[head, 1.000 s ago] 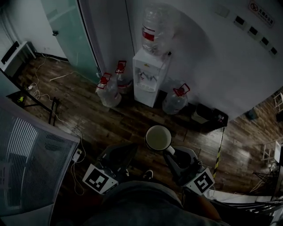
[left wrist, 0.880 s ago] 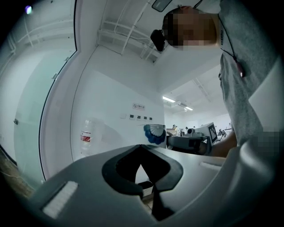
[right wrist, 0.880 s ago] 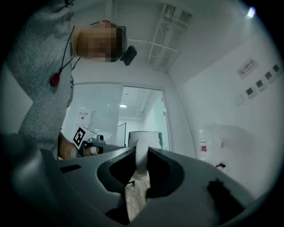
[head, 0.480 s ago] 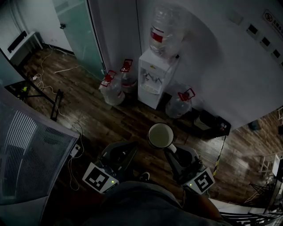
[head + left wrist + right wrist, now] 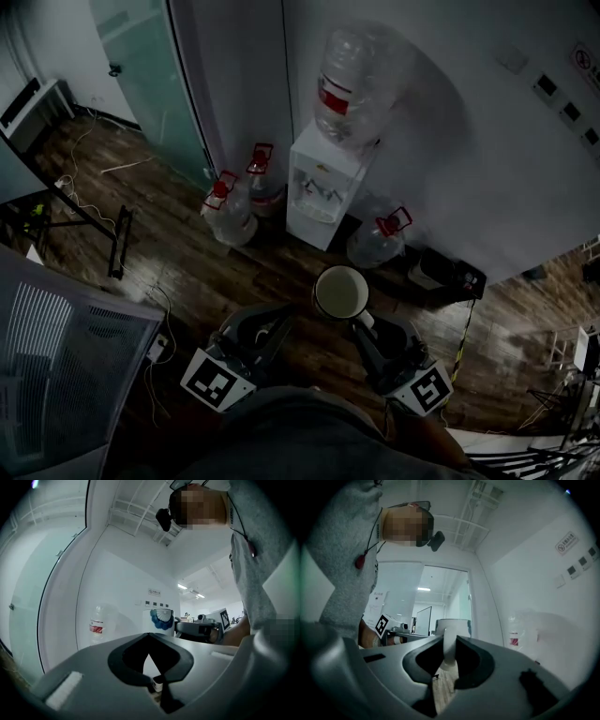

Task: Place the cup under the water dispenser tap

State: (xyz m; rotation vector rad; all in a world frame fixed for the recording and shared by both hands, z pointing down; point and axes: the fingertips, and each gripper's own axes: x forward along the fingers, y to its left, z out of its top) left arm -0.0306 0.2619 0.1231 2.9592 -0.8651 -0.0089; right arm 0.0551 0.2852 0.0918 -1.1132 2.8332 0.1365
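Drawn nearer to the water dispenser (image 5: 322, 192) than a second ago, with both grippers carried forward.
Looms a little larger in the head view now, white against the wall, big bottle (image 5: 361, 80) upturned on top, spare jugs (image 5: 230, 208) on the wood floor (image 5: 187, 253) beside it. Below, held about level and side by side: left gripper (image 5: 274, 323) clenched on nothing, right gripper (image 5: 362, 324) grasping the cup (image 5: 340, 292) by its handle. Carried upright in the air, mouth up, just ahead of the right jaws, short of the tap recess and not yet under it.
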